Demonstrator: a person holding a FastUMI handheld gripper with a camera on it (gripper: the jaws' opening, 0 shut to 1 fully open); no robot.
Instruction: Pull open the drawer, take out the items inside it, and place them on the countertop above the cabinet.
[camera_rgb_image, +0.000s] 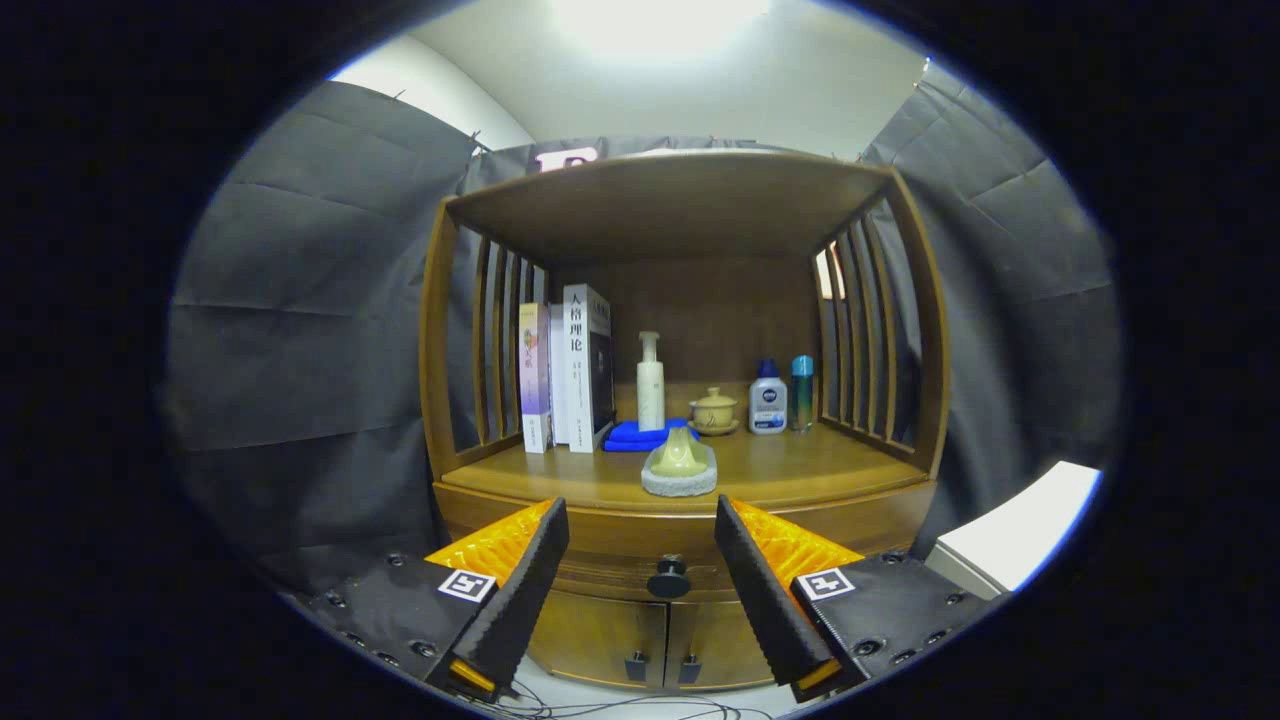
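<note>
The one camera rides on the gripper and looks forward along its two fingers, which stand spread apart low in the view, facing the front of the wooden cabinet squarely. It sits near the cabinet at about the height of the drawer knob, which shows between the fingers and beyond them. Its wide lens takes in the countertop, the shelf roof and the booth's cloth walls on both sides.

Brown wooden cabinet, dark drawer knob, blue cloth.
</note>
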